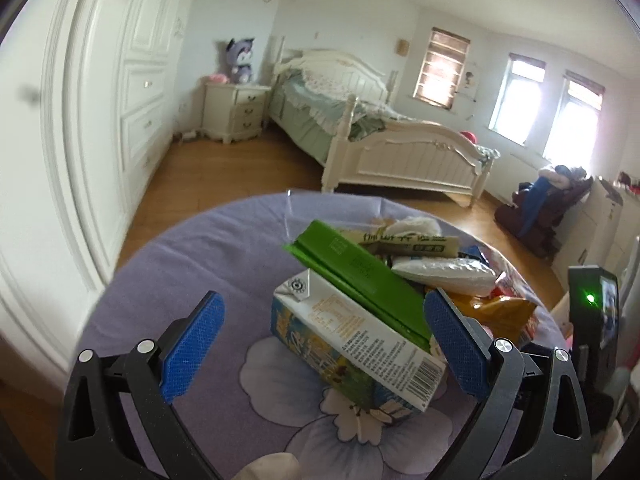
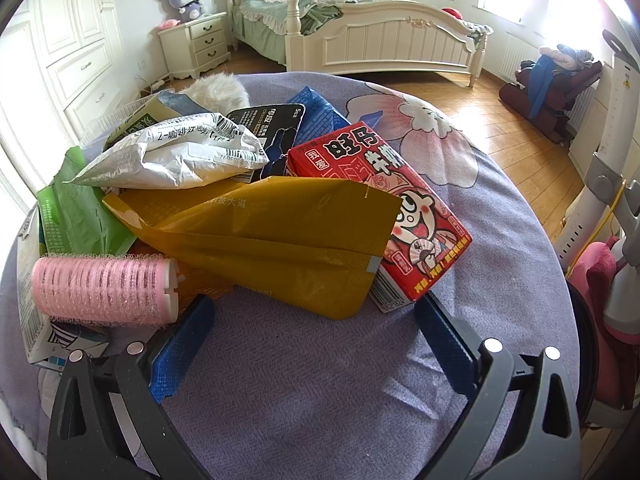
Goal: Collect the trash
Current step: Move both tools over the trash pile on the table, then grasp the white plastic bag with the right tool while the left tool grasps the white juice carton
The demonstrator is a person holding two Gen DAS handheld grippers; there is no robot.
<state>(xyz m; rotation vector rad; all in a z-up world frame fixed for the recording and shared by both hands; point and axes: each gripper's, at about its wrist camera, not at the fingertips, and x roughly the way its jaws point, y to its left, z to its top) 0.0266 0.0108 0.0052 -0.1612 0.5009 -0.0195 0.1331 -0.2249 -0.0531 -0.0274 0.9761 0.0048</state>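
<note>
A pile of trash lies on a round table with a purple flowered cloth [image 1: 192, 260]. In the left wrist view my left gripper [image 1: 324, 344] is open, its blue pads either side of a drink carton [image 1: 356, 344] lying on its side, with a green box [image 1: 360, 272] resting on it. In the right wrist view my right gripper [image 2: 316, 344] is open and empty just in front of a yellow plastic bag [image 2: 280, 240] and a red milk carton [image 2: 384, 200]. A pink hair roller [image 2: 104, 288], a silver-white pouch [image 2: 176, 152] and a green packet [image 2: 80, 208] lie to the left.
A white bed [image 1: 400, 148], a nightstand [image 1: 236, 110] with a plush toy [image 1: 240, 60] and a white wardrobe [image 1: 100, 100] stand beyond the table on a wooden floor. A chair with clothes [image 2: 552, 80] is at the right. A white stand [image 2: 600, 184] is close on the right.
</note>
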